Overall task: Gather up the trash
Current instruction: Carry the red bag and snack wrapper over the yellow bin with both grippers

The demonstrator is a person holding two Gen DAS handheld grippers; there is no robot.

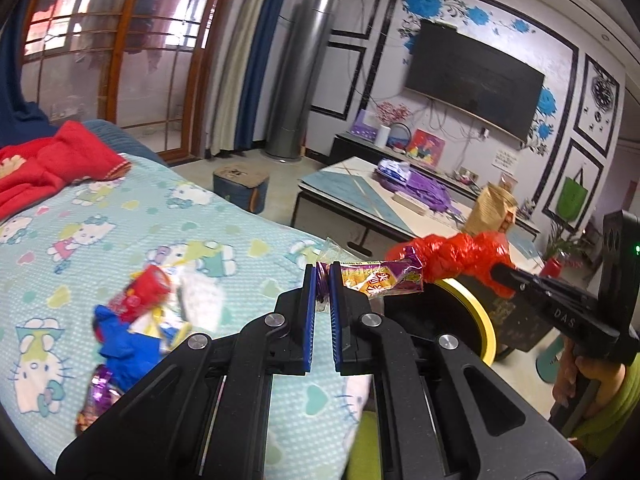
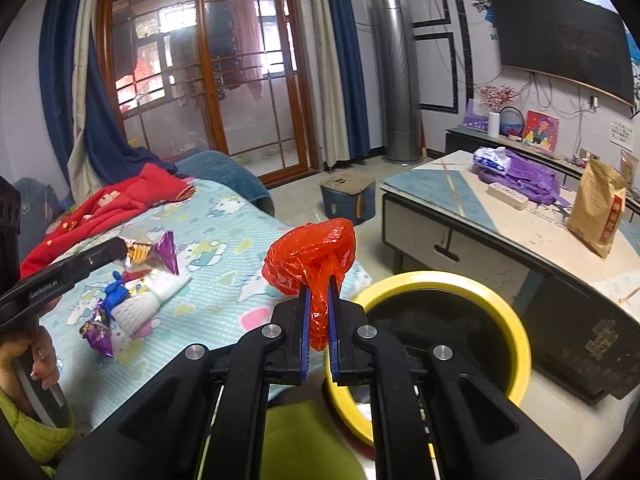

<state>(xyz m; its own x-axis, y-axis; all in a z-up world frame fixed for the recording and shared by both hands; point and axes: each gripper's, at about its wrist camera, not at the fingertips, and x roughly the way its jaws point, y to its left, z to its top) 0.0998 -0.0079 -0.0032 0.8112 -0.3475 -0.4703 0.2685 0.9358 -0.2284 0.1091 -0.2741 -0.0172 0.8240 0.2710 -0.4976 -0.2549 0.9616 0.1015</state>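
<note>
We see two black grippers, the left gripper (image 1: 322,280) and right gripper (image 2: 319,292), each with blue ribbed pads and round silver screws on the linkages at five and seven o'clock, and lime-green sleeves (image 2: 24,420) on the person.

Daylight through glass doors (image 2: 208,80); fisheye-curved edges.
</note>
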